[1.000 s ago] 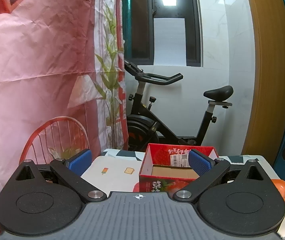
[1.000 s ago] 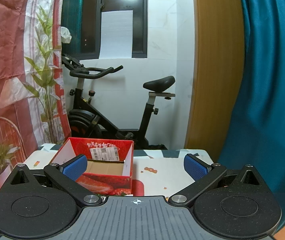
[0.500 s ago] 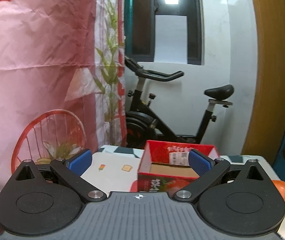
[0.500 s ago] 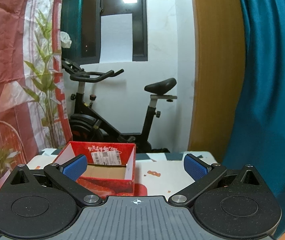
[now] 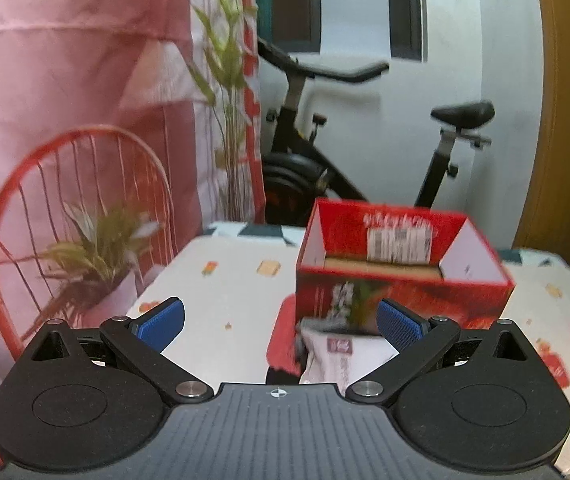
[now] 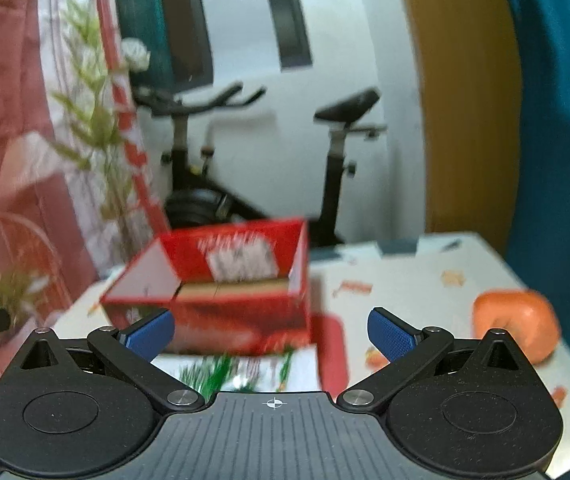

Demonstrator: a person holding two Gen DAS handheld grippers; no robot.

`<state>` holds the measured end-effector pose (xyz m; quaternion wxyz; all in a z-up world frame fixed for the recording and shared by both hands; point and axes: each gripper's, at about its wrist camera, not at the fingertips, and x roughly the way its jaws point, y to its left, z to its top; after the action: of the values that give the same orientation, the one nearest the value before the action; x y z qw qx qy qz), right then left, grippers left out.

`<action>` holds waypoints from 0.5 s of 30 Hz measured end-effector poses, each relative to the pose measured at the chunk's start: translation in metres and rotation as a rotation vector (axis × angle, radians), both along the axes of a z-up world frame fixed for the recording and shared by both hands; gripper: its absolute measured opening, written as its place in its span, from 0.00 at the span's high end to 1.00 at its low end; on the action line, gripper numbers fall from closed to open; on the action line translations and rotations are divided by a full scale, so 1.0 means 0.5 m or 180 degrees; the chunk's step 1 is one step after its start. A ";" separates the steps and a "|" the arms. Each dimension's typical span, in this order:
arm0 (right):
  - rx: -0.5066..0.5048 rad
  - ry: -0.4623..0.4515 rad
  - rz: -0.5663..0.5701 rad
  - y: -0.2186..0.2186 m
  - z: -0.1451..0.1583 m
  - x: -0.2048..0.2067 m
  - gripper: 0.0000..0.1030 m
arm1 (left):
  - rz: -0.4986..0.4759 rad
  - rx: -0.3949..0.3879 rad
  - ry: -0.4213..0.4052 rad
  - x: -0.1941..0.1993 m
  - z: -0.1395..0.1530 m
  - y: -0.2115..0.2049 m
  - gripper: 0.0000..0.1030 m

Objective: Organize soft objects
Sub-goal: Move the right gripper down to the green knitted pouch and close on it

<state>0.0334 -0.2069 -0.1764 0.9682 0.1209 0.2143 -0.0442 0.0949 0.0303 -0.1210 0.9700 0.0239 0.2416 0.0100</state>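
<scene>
Soft pouch (image 5: 339, 354) below open left gripper (image 5: 281, 322).

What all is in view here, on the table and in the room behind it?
Box: one, red, open-topped, standing mid-table.
Soft packet: one, white with print, lying in front of the box.
Red item: one, flat, under the packet; blurred.
Orange soft object: one, on the table's right side.
Table: one, white cloth with small prints.
Exercise bike: one, black, behind the table.
Backdrop: one, pink, printed with a chair and plants, on the left.
Curtain: one, teal, on the right.
Left tool: one, black with blue pads, open, empty.
Right tool: one, same colours, open, empty.
</scene>
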 end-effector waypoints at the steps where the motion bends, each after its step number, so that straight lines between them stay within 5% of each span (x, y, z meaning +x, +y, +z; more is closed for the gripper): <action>1: 0.0019 0.0060 0.0073 0.003 -0.017 0.008 0.00 | -0.0009 0.0021 0.0031 0.007 -0.014 0.001 0.00; 5: -0.0175 0.0244 0.0054 0.027 -0.070 0.032 0.00 | 0.0007 0.0150 0.0163 0.032 -0.067 -0.001 0.00; 9: -0.0236 0.0281 0.0115 0.034 -0.112 0.042 0.00 | -0.0040 -0.0035 0.0337 0.056 -0.104 0.009 0.00; 15: -0.0162 0.0703 0.0034 0.007 -0.178 0.069 0.01 | -0.0054 -0.0069 0.0485 0.080 -0.149 0.008 0.00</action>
<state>0.0681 -0.2034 -0.2654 0.9417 0.0895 0.3191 -0.0575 0.1347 0.0345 -0.1956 0.9491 0.0162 0.3146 -0.0027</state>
